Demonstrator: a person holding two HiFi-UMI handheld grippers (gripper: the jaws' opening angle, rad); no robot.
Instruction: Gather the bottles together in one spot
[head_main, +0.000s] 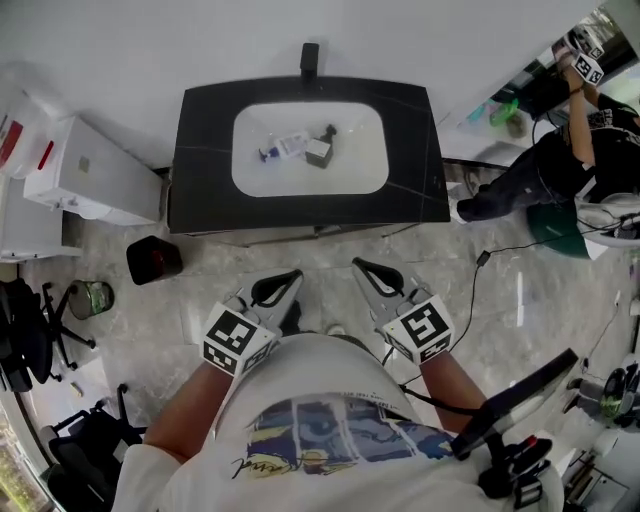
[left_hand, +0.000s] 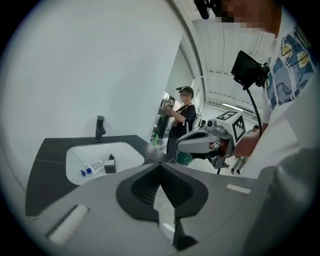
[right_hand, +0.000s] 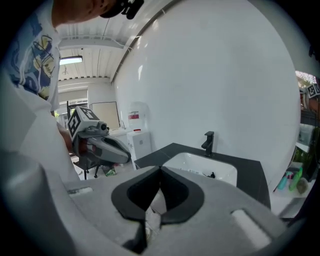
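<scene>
Head view: black countertop (head_main: 205, 150), sink (head_main: 352, 176), bottles (head_main: 284, 147)

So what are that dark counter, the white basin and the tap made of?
The counter looks like dark stone or a stone-look slab, matte, with faint pale veins. The basin seems to be glazed ceramic: smooth, bright white, with rounded corners. The tap looks like matte black coated metal, guessed from its colour and boxy shape.

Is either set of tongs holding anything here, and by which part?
Nothing is held. The left tongs and right tongs are both shut and empty, short of the sink.
</scene>
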